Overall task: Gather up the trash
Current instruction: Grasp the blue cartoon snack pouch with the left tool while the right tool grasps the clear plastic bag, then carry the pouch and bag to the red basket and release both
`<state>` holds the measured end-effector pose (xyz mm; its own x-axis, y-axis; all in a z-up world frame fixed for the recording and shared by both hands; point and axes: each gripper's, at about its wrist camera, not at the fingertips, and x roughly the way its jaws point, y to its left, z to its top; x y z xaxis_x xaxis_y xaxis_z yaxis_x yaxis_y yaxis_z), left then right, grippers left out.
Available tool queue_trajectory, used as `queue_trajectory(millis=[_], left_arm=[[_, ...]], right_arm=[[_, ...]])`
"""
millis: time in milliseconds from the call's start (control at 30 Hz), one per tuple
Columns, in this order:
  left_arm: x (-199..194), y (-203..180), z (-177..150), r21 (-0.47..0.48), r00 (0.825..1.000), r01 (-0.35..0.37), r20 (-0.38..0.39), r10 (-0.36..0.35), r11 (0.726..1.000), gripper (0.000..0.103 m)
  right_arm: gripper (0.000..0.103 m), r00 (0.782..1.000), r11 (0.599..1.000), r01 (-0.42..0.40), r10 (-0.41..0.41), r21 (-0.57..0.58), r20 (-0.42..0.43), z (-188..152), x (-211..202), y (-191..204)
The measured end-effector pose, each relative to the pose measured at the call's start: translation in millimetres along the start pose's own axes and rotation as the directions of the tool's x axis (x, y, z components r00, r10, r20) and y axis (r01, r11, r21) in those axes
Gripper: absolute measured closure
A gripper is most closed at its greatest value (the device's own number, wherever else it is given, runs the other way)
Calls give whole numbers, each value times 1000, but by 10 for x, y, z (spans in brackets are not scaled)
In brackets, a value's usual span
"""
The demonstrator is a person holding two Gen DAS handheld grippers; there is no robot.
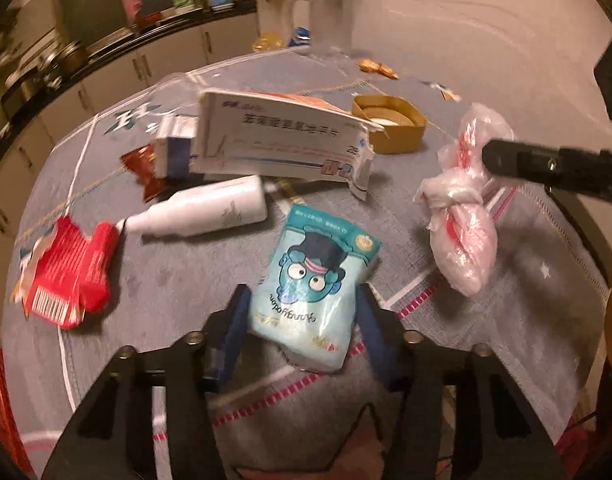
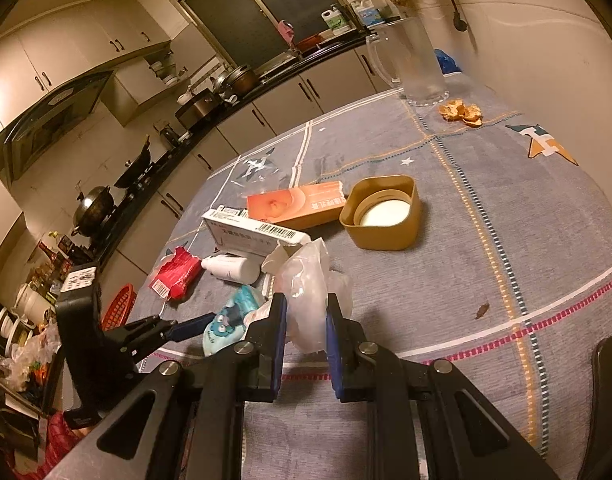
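Note:
My left gripper (image 1: 303, 300) is shut on a light blue cartoon snack pouch (image 1: 310, 280) and holds it just above the grey tablecloth (image 1: 165, 264); the pouch also shows in the right wrist view (image 2: 229, 320). My right gripper (image 2: 306, 304) is shut on a crumpled clear-and-pink plastic bag (image 2: 306, 280); the bag hangs from it in the left wrist view (image 1: 462, 216). On the table lie a white bottle (image 1: 209, 208), a red wrapper (image 1: 69, 272), a white medicine box (image 1: 281, 140) and an orange box (image 2: 297, 204).
A tan open box with a white disc (image 2: 382, 212) stands mid-table. A clear pitcher (image 2: 418, 60) and orange peel (image 2: 462, 114) are at the far edge. A red basket (image 2: 119, 306) sits beyond the table's left edge. Kitchen counters (image 2: 185, 148) run behind.

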<state>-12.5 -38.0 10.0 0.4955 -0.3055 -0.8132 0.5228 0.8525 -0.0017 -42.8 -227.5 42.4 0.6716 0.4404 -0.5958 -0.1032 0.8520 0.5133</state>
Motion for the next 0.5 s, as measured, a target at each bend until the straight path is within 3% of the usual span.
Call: queue_trajectory(millis=[133,267,500], left_arm=[[-91,93,-124,-78,1000,-6,16,7,997,68],[-239,189,-221,-151,998,-19,51,27,988,69],[-529,362,-327,-242,979,-128,124,162,962,69]], right_arm=[[83,1000,1000,-1,1,-17,-7,-18,37,61],[83,1000,999,2,-3,-37,-10,-30,76,133],[83,999,994,-11,7,-105,-37,-110,201,385]])
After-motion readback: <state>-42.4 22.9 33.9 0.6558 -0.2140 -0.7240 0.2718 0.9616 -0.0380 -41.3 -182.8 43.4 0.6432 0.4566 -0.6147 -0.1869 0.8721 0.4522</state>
